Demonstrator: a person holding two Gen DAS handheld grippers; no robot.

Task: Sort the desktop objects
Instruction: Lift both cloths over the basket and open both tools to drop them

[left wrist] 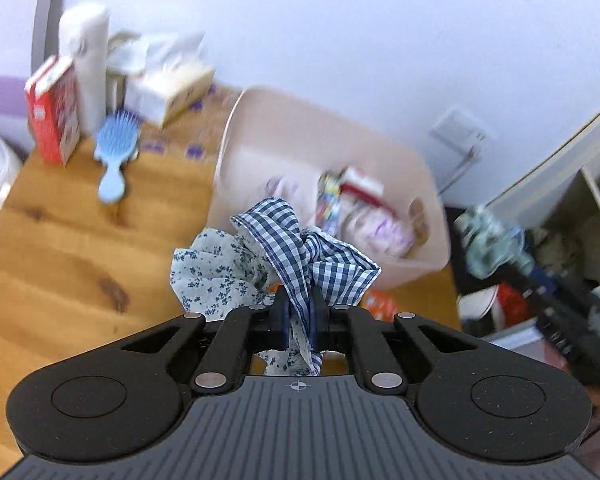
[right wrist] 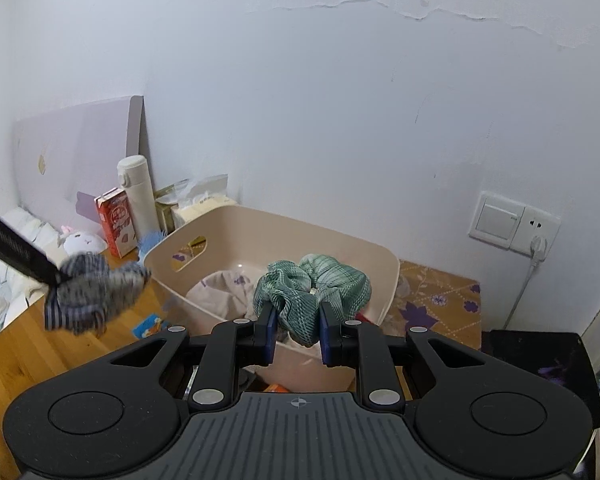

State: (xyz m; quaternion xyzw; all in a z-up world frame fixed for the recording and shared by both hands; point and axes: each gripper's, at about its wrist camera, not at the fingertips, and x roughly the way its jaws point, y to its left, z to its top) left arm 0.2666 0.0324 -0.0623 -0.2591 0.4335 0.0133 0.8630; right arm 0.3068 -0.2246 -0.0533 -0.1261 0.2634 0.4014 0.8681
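Observation:
My left gripper [left wrist: 299, 312] is shut on a blue-and-white gingham and floral scrunchie [left wrist: 284, 252], held above the wooden desk [left wrist: 80, 248] just left of a beige plastic bin [left wrist: 236, 128]. The right wrist view shows the same scrunchie [right wrist: 96, 292] blurred at the left, on the left gripper's black fingers [right wrist: 16, 248]. My right gripper [right wrist: 298, 332] is shut on a green plaid scrunchie [right wrist: 312, 288], above the bin's near rim [right wrist: 392, 276]. In the left wrist view that green scrunchie [left wrist: 488, 240] is a blur at the right. Packets and pale cloth lie inside the bin.
A blue hairbrush [left wrist: 114, 152], a red carton [left wrist: 54, 112], a white flask [left wrist: 86, 64] and a tissue box [left wrist: 172, 88] stand at the desk's back left. A wall socket [right wrist: 516, 224] with a cord is at the right. An orange packet [left wrist: 380, 304] lies by the bin.

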